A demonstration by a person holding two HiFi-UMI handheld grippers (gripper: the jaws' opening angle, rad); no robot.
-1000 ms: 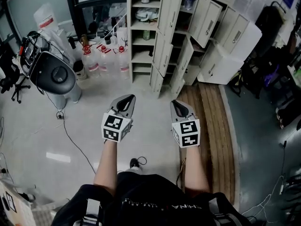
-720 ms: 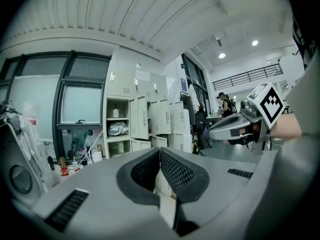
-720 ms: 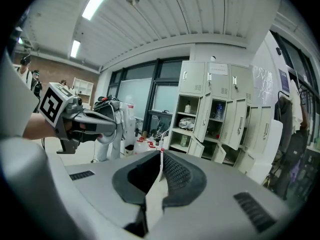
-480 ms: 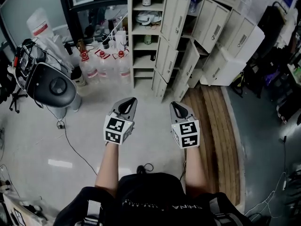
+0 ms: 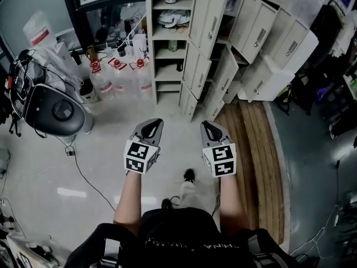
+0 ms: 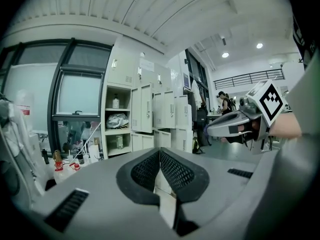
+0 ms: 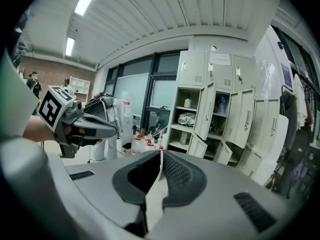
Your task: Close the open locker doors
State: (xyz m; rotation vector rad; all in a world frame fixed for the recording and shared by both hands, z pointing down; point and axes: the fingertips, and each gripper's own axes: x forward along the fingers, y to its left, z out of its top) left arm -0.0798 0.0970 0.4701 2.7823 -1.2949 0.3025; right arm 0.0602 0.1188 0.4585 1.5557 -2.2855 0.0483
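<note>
The beige locker bank [image 5: 167, 43] stands ahead at the top of the head view, with several doors swung open: an upper door [image 5: 207, 15], a lower one [image 5: 195, 74] and others [image 5: 254, 29] further right. My left gripper [image 5: 150, 128] and right gripper [image 5: 208, 128] are held side by side over the floor, well short of the lockers. Both are shut with nothing between the jaws. In the left gripper view the closed tips [image 6: 160, 151] point at the lockers [image 6: 145, 109]. The right gripper view shows the same over its tips [image 7: 161, 154], with the open doors [image 7: 207, 111] beyond.
Water bottles with red caps [image 5: 117, 74] stand left of the lockers. A black round-shelled device [image 5: 53, 110] and a floor cable [image 5: 83, 172] lie to the left. Wooden planks [image 5: 251, 144] cover the floor on the right, beside a tilted white cabinet [image 5: 273, 71]. My shoe [image 5: 189, 176] is stepping forward.
The lockers have drawn slightly nearer in the head view and a foot has stepped forward. Both grippers keep their place in front of the body, still shut.
</note>
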